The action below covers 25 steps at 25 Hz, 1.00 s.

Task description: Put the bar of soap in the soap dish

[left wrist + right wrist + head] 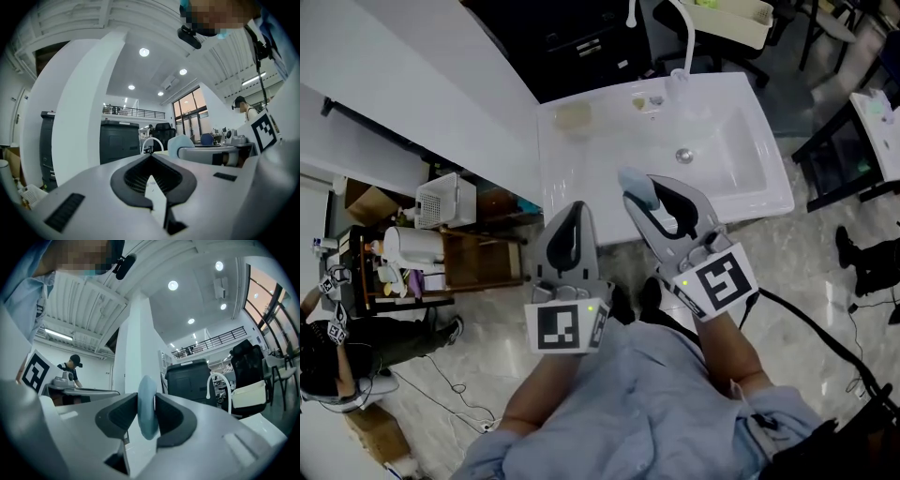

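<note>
Surface: white sink (750, 202) on a marble floor (825, 281); soap dish (575, 116) on back-left rim, visible in head view only.
Right hand-held gripper (146, 401): clamped on pale blue bar of soap (146, 425), by the sink's front edge; pad contact plain in right gripper view.
Left hand-held gripper (151, 161): jaws together, nothing between.
</note>
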{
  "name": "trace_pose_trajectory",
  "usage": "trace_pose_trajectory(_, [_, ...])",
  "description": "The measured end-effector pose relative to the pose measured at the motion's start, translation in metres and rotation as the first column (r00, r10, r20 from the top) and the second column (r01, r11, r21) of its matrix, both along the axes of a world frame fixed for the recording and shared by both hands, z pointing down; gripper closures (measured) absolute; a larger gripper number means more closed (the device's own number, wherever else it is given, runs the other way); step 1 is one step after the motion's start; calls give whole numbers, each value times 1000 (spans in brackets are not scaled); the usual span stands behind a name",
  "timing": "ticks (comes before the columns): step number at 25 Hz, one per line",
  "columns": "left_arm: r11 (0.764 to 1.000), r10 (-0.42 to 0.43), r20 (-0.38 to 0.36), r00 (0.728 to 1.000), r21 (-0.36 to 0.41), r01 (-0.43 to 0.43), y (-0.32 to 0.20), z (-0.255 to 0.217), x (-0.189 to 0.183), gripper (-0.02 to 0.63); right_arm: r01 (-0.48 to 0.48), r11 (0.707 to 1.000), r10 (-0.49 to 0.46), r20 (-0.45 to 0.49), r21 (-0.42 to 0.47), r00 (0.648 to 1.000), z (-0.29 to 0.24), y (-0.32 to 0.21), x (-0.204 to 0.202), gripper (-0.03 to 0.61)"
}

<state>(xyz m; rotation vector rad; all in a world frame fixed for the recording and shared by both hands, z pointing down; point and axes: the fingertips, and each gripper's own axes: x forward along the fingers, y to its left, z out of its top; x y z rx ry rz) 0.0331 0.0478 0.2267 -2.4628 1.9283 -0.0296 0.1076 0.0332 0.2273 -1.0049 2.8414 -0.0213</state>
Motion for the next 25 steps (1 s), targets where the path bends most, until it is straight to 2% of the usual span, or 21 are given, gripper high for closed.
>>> trace_pose_trajectory(4, [1000,-18,2,1000,-20,18,-10,7,-8,609,17,1000,-17,3,-22,1000,6,-13,-7,463])
trace_pose_trajectory(13, [999,-32,-42,999,-11,32,-35,12,-34,609,23,999,-24,-35,-29,999,13,-35,-29,463])
trace_pose_trajectory(19, [999,-18,-79,997,-42,15,-58,24,-64,609,21,999,-25,-71,-48,997,17,-58,-63,463])
trace_pose_trajectory(25, [1000,23,-108,994,-18,-25,-95,24,-97,609,-10,999,5,-106,-44,994,15,-95,-99,463])
